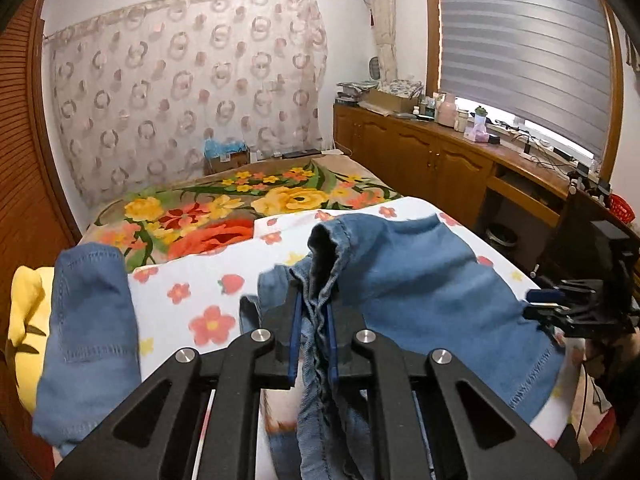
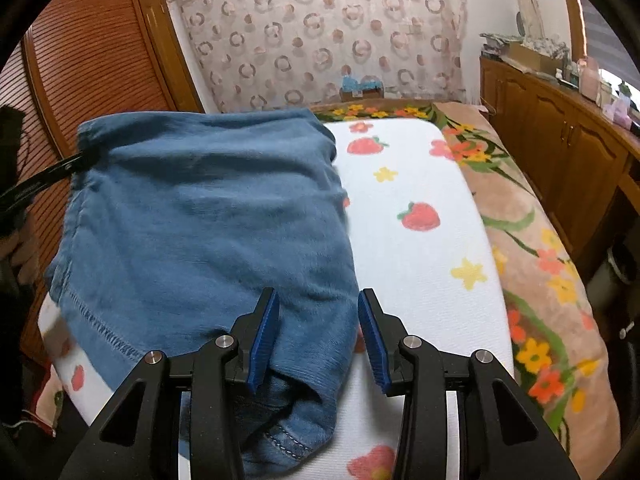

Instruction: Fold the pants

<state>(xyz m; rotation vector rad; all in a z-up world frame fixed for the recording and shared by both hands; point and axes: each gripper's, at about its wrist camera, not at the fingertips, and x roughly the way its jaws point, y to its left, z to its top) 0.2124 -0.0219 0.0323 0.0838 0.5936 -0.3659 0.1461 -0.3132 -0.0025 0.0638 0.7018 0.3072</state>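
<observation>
Am clamping left gripper [image 1: 314, 320] on bunched denim of pants [image 2: 208, 216], draped over strawberry-print sheet [image 2: 420, 248]. Right gripper [image 2: 318, 336] gaping, astride pant edge, not pinching. Fold barely beginning; most remaining.

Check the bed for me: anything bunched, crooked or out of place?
Yes. The pants are bunched into a rope of denim inside the left gripper, not flat on the strawberry sheet. The right gripper straddles their edge, open.
</observation>
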